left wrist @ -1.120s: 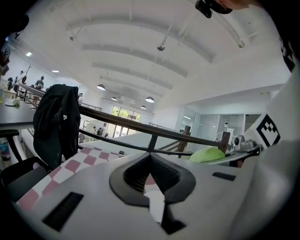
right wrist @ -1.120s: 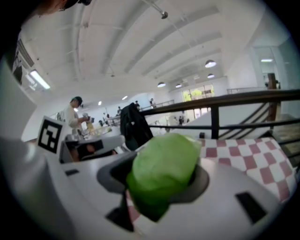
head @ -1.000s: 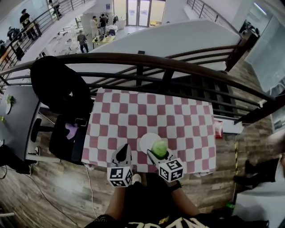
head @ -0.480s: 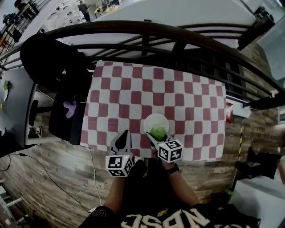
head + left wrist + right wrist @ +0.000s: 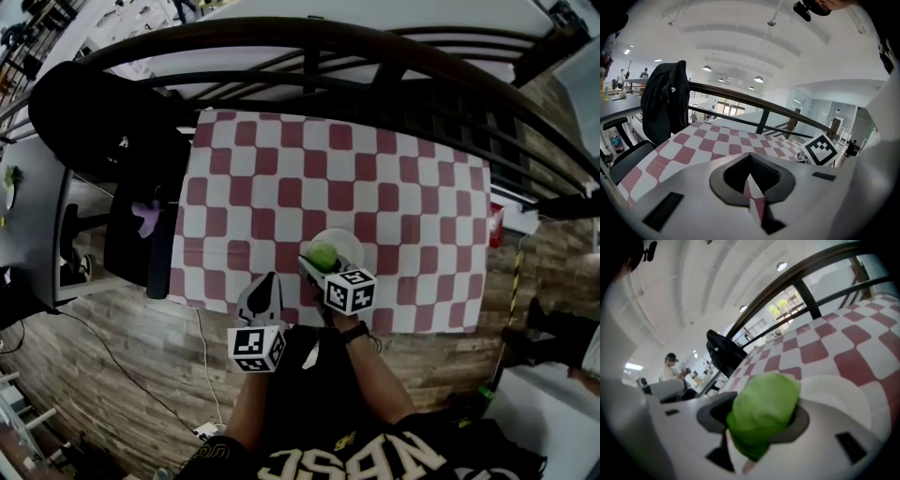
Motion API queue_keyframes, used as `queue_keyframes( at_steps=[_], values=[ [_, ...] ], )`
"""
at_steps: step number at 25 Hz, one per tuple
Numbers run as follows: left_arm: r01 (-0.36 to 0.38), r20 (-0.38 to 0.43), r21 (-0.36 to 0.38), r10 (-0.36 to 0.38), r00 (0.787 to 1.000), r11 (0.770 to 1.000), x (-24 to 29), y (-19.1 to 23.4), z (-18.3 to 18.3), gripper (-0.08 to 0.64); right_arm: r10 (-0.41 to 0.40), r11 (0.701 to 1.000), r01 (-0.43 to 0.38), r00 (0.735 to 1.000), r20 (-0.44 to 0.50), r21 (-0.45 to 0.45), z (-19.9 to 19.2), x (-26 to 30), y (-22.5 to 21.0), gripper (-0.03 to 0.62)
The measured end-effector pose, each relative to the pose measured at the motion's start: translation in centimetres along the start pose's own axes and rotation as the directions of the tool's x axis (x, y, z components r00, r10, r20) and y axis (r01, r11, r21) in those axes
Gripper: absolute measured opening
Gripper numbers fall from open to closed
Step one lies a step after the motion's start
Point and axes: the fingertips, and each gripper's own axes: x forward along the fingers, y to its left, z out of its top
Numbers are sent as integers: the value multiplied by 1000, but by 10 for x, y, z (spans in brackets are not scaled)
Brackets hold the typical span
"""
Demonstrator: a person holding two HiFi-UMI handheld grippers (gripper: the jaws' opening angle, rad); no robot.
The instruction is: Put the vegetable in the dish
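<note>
A white dish point(image 5: 345, 243) sits on the red-and-white checked tablecloth point(image 5: 281, 187), near the table's front edge. My right gripper point(image 5: 319, 262) is shut on a green leafy vegetable point(image 5: 322, 255) and holds it over the near left part of the dish. The right gripper view has the vegetable point(image 5: 761, 411) filling the space between the jaws, with the dish's rim point(image 5: 843, 392) just behind it. My left gripper point(image 5: 264, 286) hovers over the table's front edge, left of the dish. Its jaws point(image 5: 750, 157) are shut on nothing.
A black chair draped with a dark jacket point(image 5: 103, 127) stands at the table's left, with a purple object point(image 5: 147, 217) on its seat. A dark railing point(image 5: 309, 37) runs along the far side. A red item point(image 5: 495, 225) hangs at the right edge.
The head camera has tipped down and the table has slid up the view. The right gripper, still holding the vegetable, has shifted a little left over the dish. The left gripper stays put.
</note>
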Motion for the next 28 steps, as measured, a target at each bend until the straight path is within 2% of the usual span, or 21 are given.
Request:
queue_keyframes(
  at_steps=[3, 8, 13, 17, 22, 25, 28],
  values=[
    [-13, 0, 0, 13, 1000, 1000, 3, 6, 1, 18, 27, 999, -26, 999, -18, 33, -4, 3, -8, 213],
    [-24, -16, -6, 24, 1000, 1000, 8, 14, -5, 18, 76, 992, -76, 997, 3, 98, 3, 1, -17, 213],
    [52, -41, 26, -51, 998, 998, 20, 7, -7, 20, 117, 989, -111, 992, -47, 101, 1, -1, -17, 213],
    [42, -44, 31, -41, 998, 999, 27, 14, -3, 20, 92, 985, -77, 992, -92, 156, -4, -6, -26, 216],
    [60, -65, 44, -57, 996, 997, 33, 8, -7, 20, 107, 985, -87, 985, -134, 147, -9, -9, -28, 257],
    [83, -107, 75, -75, 991, 994, 40, 5, -20, 20, 74, 984, -52, 989, -132, 169, -8, -15, -38, 277],
    [85, -122, 72, -76, 990, 994, 44, 6, -22, 20, 25, 991, -5, 989, -145, 136, -5, -23, -49, 295]
  ],
)
